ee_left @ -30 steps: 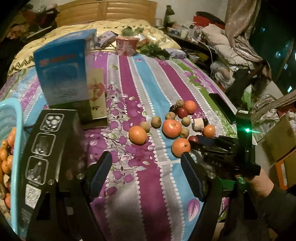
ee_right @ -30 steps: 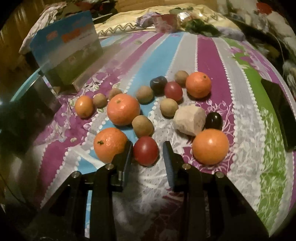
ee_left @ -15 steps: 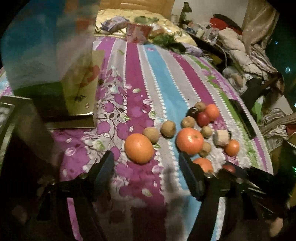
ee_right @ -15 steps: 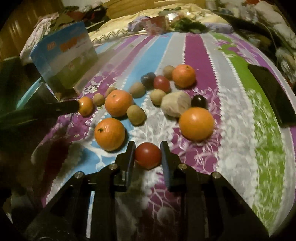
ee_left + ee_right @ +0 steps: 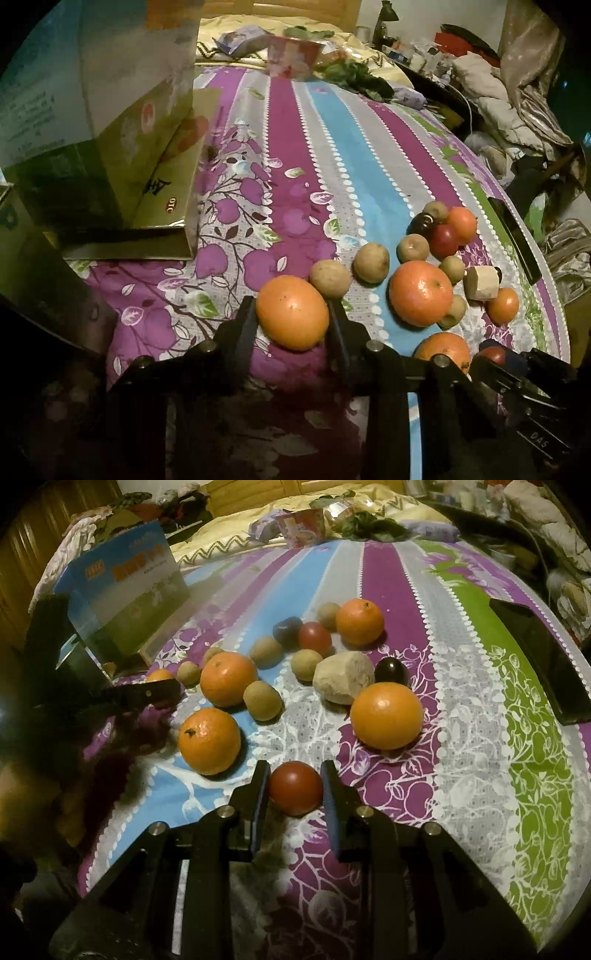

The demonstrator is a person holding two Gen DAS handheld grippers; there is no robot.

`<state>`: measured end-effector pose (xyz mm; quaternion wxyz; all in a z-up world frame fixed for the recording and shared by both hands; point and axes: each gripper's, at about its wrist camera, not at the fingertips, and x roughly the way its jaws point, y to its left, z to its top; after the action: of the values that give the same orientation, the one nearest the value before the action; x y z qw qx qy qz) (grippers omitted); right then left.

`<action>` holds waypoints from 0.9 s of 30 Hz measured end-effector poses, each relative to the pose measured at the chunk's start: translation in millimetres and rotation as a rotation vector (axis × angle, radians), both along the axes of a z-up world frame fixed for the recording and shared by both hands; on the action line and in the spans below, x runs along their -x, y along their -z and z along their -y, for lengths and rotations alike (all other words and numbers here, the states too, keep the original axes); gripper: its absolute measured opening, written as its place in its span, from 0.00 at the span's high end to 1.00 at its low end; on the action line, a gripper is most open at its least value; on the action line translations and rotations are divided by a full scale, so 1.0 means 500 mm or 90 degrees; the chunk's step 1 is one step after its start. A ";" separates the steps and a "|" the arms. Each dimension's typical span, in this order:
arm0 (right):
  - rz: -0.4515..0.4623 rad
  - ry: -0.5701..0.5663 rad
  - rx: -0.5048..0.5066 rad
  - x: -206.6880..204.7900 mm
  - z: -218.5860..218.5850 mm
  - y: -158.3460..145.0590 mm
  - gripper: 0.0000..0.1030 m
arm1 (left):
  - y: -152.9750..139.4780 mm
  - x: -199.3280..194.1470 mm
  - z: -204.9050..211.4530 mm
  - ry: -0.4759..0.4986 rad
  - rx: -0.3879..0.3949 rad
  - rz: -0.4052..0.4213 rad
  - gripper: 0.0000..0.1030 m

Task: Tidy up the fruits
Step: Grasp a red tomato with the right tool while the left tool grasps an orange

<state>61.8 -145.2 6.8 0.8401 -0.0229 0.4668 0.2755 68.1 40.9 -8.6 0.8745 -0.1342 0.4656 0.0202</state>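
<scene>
Straddling an orange (image 5: 291, 312) on the striped bedspread (image 5: 288, 155), the left gripper (image 5: 291, 321) has a finger pressed against each side of the fruit, clamped on it. The right gripper (image 5: 293, 790) brackets a small red fruit (image 5: 294, 788); its left pad touches the skin, but a thin gap seems to show at the right pad, so I cannot tell whether it is gripping.

Loose fruit lies in a cluster on the cloth, none of it in any container: a large orange (image 5: 228, 678), another orange (image 5: 209, 740) just left of the red fruit, a third (image 5: 386, 715) to its right, and a fourth (image 5: 359, 621) at the far edge. Among them sit brown kiwi-like fruits (image 5: 262, 700), a dark plum (image 5: 391, 671) and a pale cut chunk (image 5: 343, 676) touching that plum.

A blue carton (image 5: 125, 602) stands at the left of the bedspread, its printed lettering too blurred to read. From the left wrist view a gold box (image 5: 155, 184) beneath it carries the letters "OTC" in red. A pink printed tub (image 5: 301, 526) sits far back near the pillow, contents hidden. A dark phone-like slab (image 5: 539, 657) lies on the green stripe.
</scene>
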 end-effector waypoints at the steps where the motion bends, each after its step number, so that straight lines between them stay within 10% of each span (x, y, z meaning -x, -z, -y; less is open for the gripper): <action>1: 0.003 0.001 0.003 0.001 0.000 0.000 0.73 | 0.000 0.002 0.002 0.001 -0.004 0.001 0.62; 27: 0.123 0.106 0.017 0.052 -0.041 -0.258 0.73 | -0.313 0.187 -0.060 -0.066 -0.088 0.122 0.62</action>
<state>35.9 -124.7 135.9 0.9006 -0.0218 0.3879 0.1948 -25.6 70.7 147.8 0.9200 -0.0989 0.3696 0.0848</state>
